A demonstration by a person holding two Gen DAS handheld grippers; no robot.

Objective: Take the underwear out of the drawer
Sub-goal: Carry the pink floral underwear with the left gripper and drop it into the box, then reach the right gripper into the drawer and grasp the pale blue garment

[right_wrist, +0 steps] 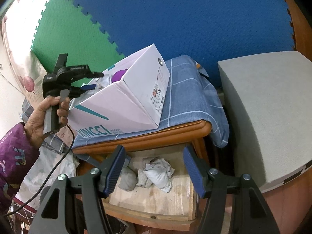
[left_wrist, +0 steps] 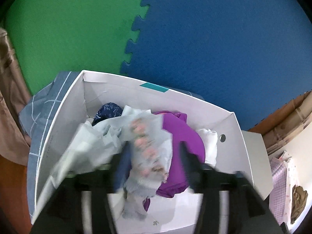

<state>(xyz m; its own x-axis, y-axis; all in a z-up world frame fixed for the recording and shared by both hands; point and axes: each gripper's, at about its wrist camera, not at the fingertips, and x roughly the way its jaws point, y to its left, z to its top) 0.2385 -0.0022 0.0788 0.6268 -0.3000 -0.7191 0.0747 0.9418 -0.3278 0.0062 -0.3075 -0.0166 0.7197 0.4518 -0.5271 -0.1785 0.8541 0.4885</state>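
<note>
A pale floral underwear piece (left_wrist: 150, 156) hangs blurred between the spread fingers of the left tool (left_wrist: 154, 156), over the open white box (left_wrist: 234, 156); the fingers stand clear of the cloth on both sides, so the tool is open and not pinching. At 3 o'clock of this piece lies a purple garment (left_wrist: 183, 136), beyond it a white one (left_wrist: 210, 144); at 11 o'clock sits a dark blue dotted piece (left_wrist: 109, 112), and at 9 o'clock crumpled white paper (left_wrist: 91, 144). The box's walls rise all round, with bare floor showing at 6 o'clock, where a printed "38" can be read.

More underwear (right_wrist: 156, 172), grey and white bundles, lies in the open wooden drawer (right_wrist: 156, 200), straight ahead between the fingers of the right tool (right_wrist: 155, 172), which stands open and empty, not touching the cloth. Bare drawer bottom shows at 6 o'clock of the bundles; the drawer's front edge lies below that.

In the right wrist view the box rests on a blue checked cloth (right_wrist: 187, 97) over the wooden desk (right_wrist: 156, 136), reaching toward its edge at 3 o'clock. Its side reads "XINCCI"; an end label carries "38". A hand (right_wrist: 46, 115) in a purple sleeve holds the left tool's grip at 9 o'clock of the box. A grey block (right_wrist: 273, 113) stands at 3 o'clock, apart from the desk.
</note>
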